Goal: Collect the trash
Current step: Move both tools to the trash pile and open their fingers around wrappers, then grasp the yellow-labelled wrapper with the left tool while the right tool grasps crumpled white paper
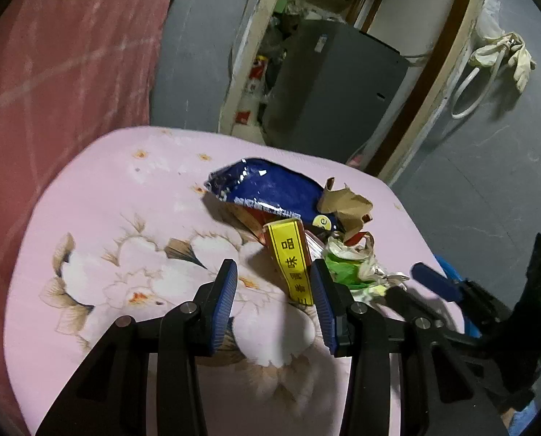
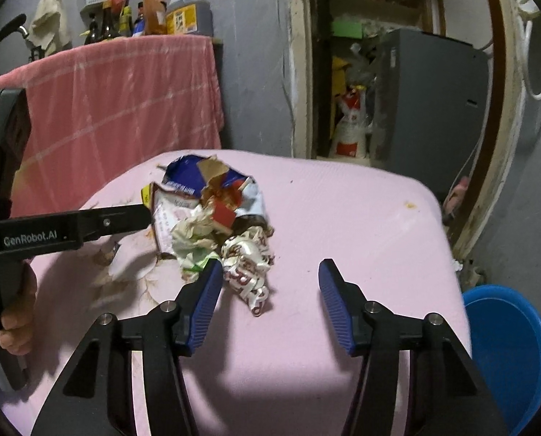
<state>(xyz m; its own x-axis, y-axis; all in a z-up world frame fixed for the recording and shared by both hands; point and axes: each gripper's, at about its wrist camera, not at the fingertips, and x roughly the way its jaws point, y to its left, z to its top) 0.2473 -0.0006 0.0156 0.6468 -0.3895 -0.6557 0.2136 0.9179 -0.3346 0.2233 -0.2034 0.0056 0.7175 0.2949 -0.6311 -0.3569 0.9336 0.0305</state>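
A heap of trash lies on a pink flowered cloth [image 1: 132,196]. It holds a blue snack bag [image 1: 274,185], a yellow and red wrapper [image 1: 292,258], torn brown paper [image 1: 346,203] and crumpled green and white wrappers [image 1: 346,261]. My left gripper [image 1: 274,283] is open, with the yellow wrapper's near end between its fingers against the right pad. My right gripper [image 2: 270,283] is open, and a crumpled white and red wrapper [image 2: 248,269] lies by its left finger. The heap [image 2: 212,203] is just ahead of it. The left gripper [image 2: 89,225] reaches in from the left.
A blue basin [image 2: 506,356] stands on the floor at the right of the pink surface [image 2: 343,210]. A pink towel [image 2: 125,101] hangs behind. A grey appliance [image 2: 426,101] stands in a cluttered doorway. Bottles [image 2: 187,7] sit on a shelf at the back left.
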